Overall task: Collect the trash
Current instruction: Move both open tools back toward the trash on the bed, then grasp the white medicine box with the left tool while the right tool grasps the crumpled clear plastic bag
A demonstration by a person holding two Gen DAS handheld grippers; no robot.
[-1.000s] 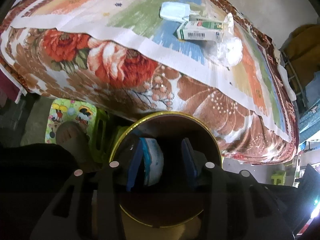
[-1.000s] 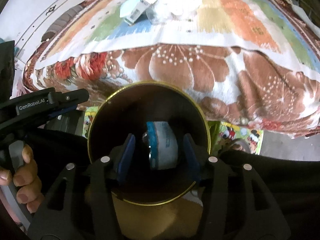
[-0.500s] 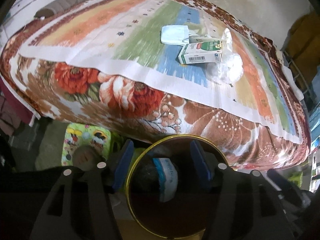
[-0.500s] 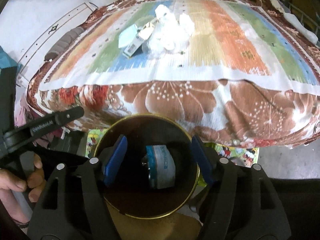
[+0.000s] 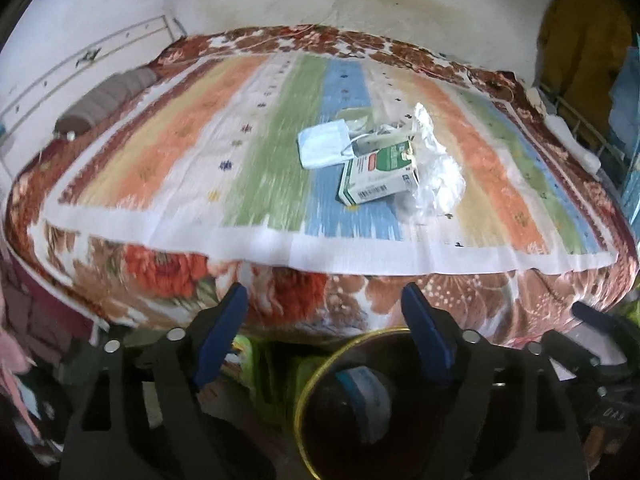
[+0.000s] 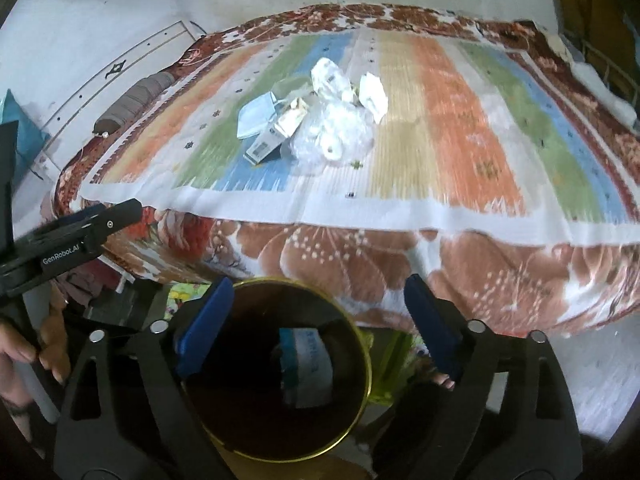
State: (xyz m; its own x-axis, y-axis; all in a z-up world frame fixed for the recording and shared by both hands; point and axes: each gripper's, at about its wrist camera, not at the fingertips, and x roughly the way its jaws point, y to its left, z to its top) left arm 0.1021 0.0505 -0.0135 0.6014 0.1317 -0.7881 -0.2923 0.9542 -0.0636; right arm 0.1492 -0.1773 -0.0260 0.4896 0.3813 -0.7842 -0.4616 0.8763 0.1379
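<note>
Both of your grippers have just been opening, and nothing sits between the jaws of either one. Your left gripper (image 5: pixel 324 332) now stands wide, its blue pads framing only the bed's flowered edge, and your right gripper (image 6: pixel 316 316) is equally wide over the mouth of the bin (image 6: pixel 276 368). A second ago both pairs of jaws reached down inside that gold-rimmed bin on either side of a blue-and-white piece of trash (image 6: pixel 308 364). That piece now lies loose at the bottom, clear of the pads, so I judge this drop finished. Both views have also lifted off the bin and swung up toward the bed (image 5: pixel 120 184), which suggests you are heading back for more.

The rest of the trash waits in one cluster on the striped cover, well apart from the bin:

- a pale blue face mask (image 5: pixel 324 148) on the left side of the pile
- a green-and-white carton (image 5: pixel 376 176) touching the mask
- a crumpled clear plastic bag (image 5: pixel 436 176) right against the carton
- in the right wrist view, further white wrappers (image 6: pixel 332 76) behind the bag

With the jaws already wide, either gripper is ready to take the next piece. The mask or the carton at the near edge of the pile looks the easiest to reach; the thin bag may slip or drag its neighbours.
</note>
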